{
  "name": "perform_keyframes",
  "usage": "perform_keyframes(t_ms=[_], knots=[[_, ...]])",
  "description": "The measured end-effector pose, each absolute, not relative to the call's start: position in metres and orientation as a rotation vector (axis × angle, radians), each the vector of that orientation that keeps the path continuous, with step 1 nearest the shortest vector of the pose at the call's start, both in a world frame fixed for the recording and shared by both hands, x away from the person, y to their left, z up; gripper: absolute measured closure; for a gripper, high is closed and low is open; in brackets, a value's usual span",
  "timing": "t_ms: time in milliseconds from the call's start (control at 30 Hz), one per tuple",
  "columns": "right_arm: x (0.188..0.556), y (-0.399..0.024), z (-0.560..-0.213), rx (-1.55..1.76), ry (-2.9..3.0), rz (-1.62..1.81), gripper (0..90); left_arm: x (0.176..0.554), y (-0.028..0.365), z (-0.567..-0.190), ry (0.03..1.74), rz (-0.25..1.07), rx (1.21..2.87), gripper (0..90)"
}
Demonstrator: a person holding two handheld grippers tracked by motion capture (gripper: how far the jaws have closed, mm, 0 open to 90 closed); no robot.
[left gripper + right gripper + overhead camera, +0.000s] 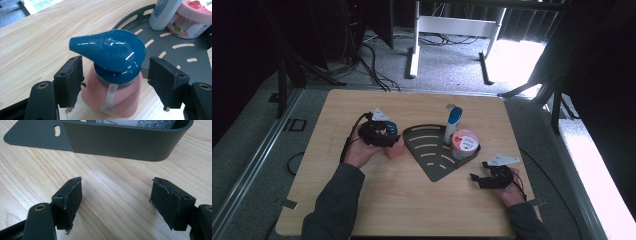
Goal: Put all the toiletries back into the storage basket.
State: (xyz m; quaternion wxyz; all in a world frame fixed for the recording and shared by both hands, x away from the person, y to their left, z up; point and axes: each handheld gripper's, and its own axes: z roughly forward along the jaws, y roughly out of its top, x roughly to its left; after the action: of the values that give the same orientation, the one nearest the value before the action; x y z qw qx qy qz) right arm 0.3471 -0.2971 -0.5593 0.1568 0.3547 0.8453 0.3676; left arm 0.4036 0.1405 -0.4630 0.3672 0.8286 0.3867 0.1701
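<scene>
The pink bottle [112, 97] with a blue pump [110, 51] stands upright on the table [387, 200], just left of the dark rack [432, 160], and the left gripper [115, 85] straddles it with jaws wide, pads clear of its sides. The right gripper [116, 202] rests open over bare wood near the rack's rounded wall, holding nothing. In the rack stand a white tube [452, 125] and a pink tub [464, 142], touching.
</scene>
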Motion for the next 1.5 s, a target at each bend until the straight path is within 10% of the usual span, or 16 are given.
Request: perform_keyframes(t_ms=[1500], knots=[[0.347,-0.297,-0.559,1.015,2.419,1.053,25.0,0.407,0.124,-0.456,0.996,0.509,2.166,52.7]])
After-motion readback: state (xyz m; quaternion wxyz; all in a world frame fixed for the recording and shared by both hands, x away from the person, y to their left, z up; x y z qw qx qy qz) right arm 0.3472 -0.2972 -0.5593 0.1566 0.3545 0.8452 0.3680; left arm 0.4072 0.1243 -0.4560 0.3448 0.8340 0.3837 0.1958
